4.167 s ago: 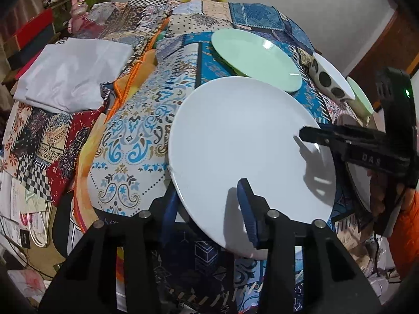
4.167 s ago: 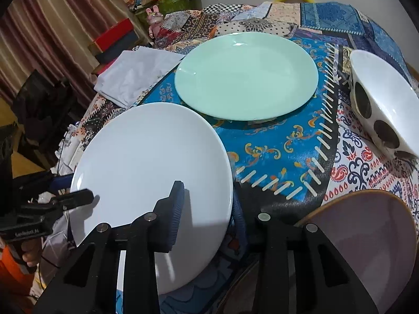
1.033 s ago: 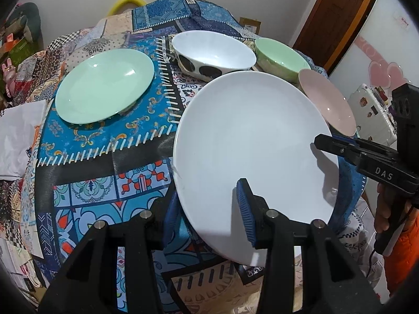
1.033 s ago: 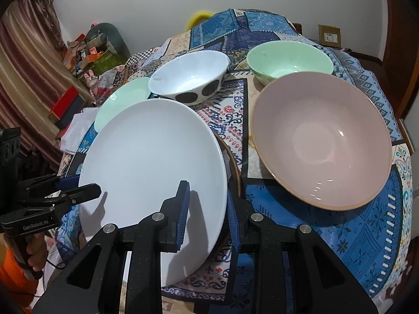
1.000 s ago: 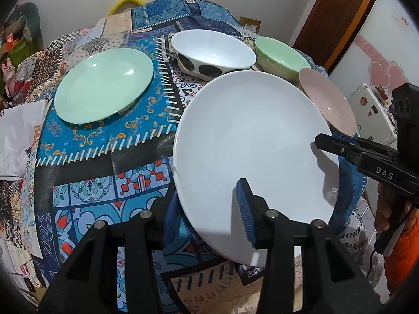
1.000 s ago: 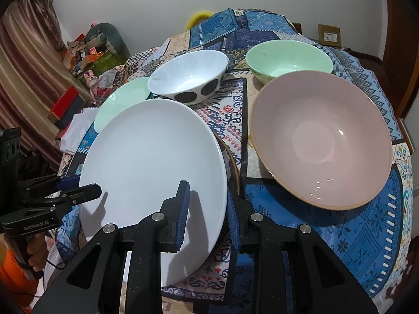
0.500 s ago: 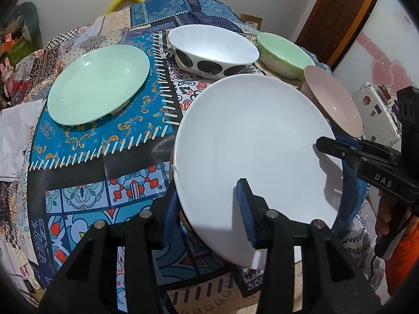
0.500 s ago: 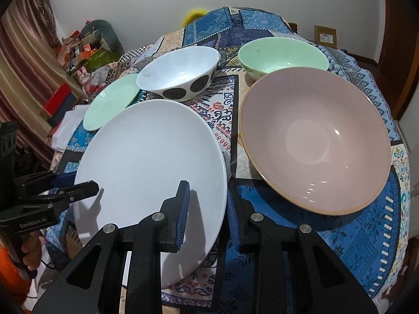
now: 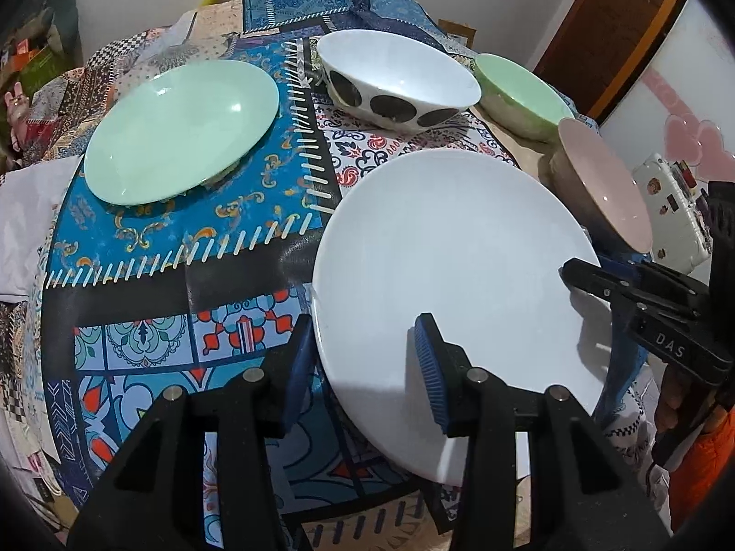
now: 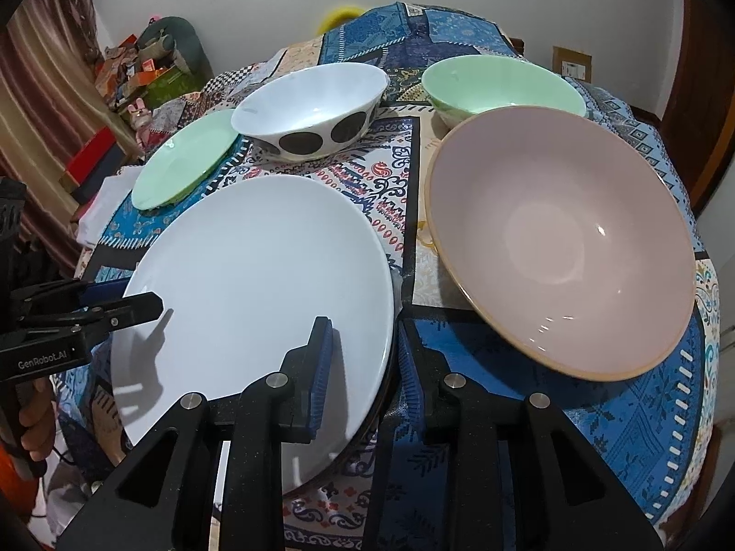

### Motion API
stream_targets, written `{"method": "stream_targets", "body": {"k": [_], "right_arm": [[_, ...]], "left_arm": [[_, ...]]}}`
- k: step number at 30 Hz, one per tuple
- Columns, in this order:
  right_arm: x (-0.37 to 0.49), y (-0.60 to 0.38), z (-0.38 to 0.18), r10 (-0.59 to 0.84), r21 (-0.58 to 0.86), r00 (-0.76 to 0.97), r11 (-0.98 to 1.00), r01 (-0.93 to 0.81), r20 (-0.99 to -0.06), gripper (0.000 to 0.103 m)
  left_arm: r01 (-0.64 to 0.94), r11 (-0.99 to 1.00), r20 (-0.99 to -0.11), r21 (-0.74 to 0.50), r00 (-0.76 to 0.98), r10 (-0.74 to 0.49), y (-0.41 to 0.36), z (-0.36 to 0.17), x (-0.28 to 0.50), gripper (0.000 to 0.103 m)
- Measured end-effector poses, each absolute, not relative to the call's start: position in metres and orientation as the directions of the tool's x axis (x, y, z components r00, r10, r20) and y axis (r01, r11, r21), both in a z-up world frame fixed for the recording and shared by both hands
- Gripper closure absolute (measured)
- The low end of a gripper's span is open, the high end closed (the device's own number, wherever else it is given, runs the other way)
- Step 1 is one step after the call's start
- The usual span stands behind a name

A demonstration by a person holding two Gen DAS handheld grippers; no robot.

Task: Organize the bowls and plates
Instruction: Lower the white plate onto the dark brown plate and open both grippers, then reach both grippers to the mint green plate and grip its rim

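Note:
A large white plate is gripped on two opposite edges. My left gripper is shut on its near edge. My right gripper is shut on the other edge, and it shows in the left wrist view. The plate sits low over the patterned tablecloth, with a dark rim showing under its right edge. A pink bowl stands right beside it. A white bowl with black dots, a green bowl and a green plate stand farther back.
The table is round with a patchwork cloth and drops off at the near edge. A white cloth lies at the left. A white case stands beyond the table at the right. Boxes and clutter line the far left wall.
Both grippers carried the white plate from the table's left side to the near middle, beside the pink bowl. In the last second it sank lower toward the cloth.

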State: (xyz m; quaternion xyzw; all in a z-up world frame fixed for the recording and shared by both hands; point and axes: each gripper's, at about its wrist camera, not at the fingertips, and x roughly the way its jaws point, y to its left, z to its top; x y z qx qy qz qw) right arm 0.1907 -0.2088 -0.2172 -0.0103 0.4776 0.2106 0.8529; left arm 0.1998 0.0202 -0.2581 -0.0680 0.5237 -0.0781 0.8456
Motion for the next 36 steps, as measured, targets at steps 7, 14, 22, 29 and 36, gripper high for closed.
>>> {"method": "stream_targets", "body": {"k": [7, 14, 22, 29, 36], "right_arm": [[0.183, -0.201, -0.207, 0.305, 0.109, 0.484, 0.914, -0.391, -0.82, 0.07], [0.178, -0.187, -0.177, 0.344, 0.111, 0.537, 0.902, -0.418, -0.77, 0.05], [0.179, -0.141, -0.141, 0.437, 0.118, 0.572, 0.853, -0.509, -0.694, 0.034], [0.195, -0.094, -0.144, 0.477, 0.113, 0.543, 0.813, -0.571, -0.691, 0.034], [0.228, -0.054, -0.17, 0.49, 0.162, 0.448, 0.789, -0.593, -0.747, 0.034]], "left_arm": [[0.036, 0.981, -0.875, -0.193, 0.446, -0.189, 0.03, -0.254, 0.196, 0.06], [-0.005, 0.985, -0.843, -0.174, 0.518, -0.146, 0.059, -0.222, 0.185, 0.046], [-0.055, 0.991, -0.79, -0.126, 0.61, -0.067, 0.1, -0.183, 0.179, 0.026], [-0.143, 0.985, -0.782, -0.1, 0.623, 0.011, 0.152, -0.179, 0.195, 0.019], [-0.185, 0.981, -0.808, -0.053, 0.586, 0.066, 0.196, -0.209, 0.222, 0.019]]}}
